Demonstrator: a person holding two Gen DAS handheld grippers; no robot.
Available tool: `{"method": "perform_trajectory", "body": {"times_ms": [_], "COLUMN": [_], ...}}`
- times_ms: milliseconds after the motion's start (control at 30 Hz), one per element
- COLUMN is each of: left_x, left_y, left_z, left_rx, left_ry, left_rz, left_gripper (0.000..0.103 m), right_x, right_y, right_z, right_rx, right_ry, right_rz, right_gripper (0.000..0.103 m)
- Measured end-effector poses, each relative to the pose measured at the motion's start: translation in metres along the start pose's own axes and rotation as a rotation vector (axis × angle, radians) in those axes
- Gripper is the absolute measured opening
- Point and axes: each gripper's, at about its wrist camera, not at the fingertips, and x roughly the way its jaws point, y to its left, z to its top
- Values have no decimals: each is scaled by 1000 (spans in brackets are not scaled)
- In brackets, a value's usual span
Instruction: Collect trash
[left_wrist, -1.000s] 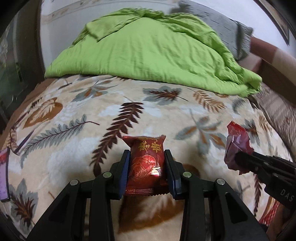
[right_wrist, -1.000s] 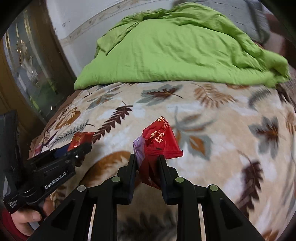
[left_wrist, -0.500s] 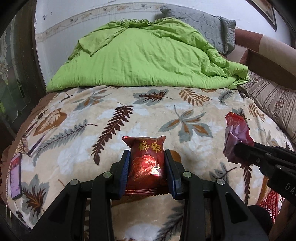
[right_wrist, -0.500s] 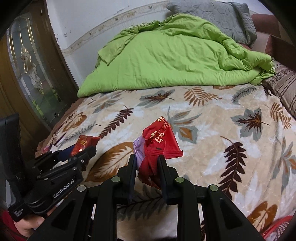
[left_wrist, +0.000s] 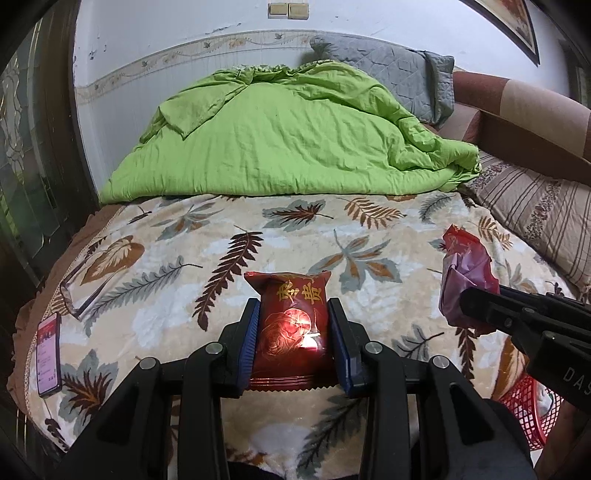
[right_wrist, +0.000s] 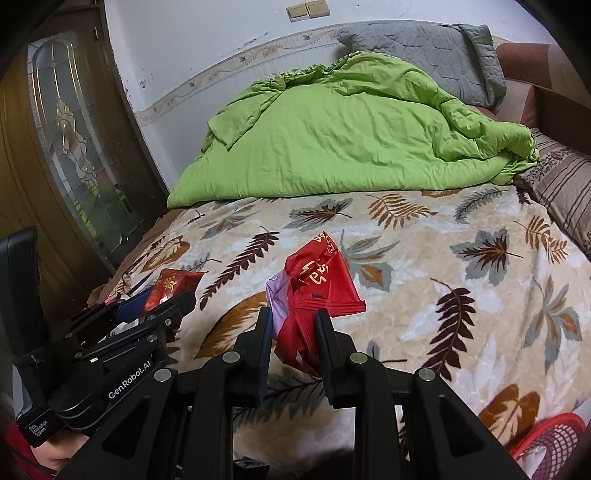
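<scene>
The left gripper (left_wrist: 293, 314) is clamping a dark red snack packet (left_wrist: 291, 325) between its blue-padded fingers (left_wrist: 248, 332); the packet is standing upright with its gold-printed top edge projecting past the fingertips, clear of the bed. The right gripper (right_wrist: 291, 321) is pinching a crumpled red wrapper (right_wrist: 314, 291) between its black fingers (right_wrist: 325, 336); a pale purple inner layer is showing on the wrapper's left side, and its upper part is fanning out above the fingertips. In the left wrist view, the right gripper (left_wrist: 461, 299) is entering from the right edge with the same crumpled wrapper (left_wrist: 463, 269) at its tip. In the right wrist view, the left gripper (right_wrist: 162, 299) is appearing at the lower left with the snack packet (right_wrist: 173, 284) in its tip, and part of a person's hand (right_wrist: 55, 450) is showing beneath it. Both items are being held above a beige leaf-patterned blanket (left_wrist: 155, 295) covering the bed. A green comforter (left_wrist: 280, 147) is lying bunched across the far end of the bed, with a grey quilted pillow (left_wrist: 391, 70) behind it against the wall. A striped pillow (left_wrist: 535, 210) is lying at the right side. A smartphone (left_wrist: 48, 354) with a lit screen is resting on the blanket near the left edge, beside a pair of glasses (left_wrist: 79, 295). A red mesh basket (left_wrist: 524, 410) is sitting low at the right, beside the bed.
</scene>
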Motion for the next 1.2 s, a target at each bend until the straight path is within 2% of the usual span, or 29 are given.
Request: {"method": "perform_trajectory", "body": {"times_ms": [400,1200], "left_x": [-15,16], "left_y": [-3,4], "left_z": [-1,-1], "left_rx": [4,-14], "left_ry": [-16,38], "left_rz": [6,-5], "left_gripper": [35,35], "right_x": [-16,3], "right_y": [2,-8], "right_z": [-2,1], "right_rx": [6,34], "right_ry": [-28,6], "right_rz": [19,24], "right_gripper": [25,25]}}
